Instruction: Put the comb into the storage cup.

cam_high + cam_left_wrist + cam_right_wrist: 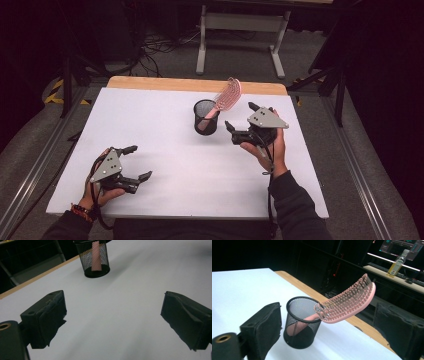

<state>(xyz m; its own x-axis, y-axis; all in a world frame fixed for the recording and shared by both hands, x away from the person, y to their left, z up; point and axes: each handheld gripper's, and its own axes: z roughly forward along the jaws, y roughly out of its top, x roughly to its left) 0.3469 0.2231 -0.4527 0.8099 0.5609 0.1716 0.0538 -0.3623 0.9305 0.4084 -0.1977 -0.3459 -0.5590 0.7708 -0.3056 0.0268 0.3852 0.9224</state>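
Note:
A black mesh cup (206, 117) stands on the white table (165, 150), right of centre toward the far edge. A pink hairbrush (226, 96) stands in it handle down, its bristled head leaning out over the rim to the right. My right gripper (240, 116) is held just right of the cup, jaws open and nothing between them. In the right gripper view the brush (348, 301) and the cup (301, 322) sit between and beyond the jaws. My left gripper (139, 162) rests near the front left of the table, open and empty. The left gripper view looks at the cup (94, 258) far ahead.
A bare wooden strip (195, 85) runs along the table's far edge. Beyond it stand a white frame's legs (201, 45) and cables on the floor. A desk with a bottle (397, 265) and monitor sits in the dark background of the right gripper view.

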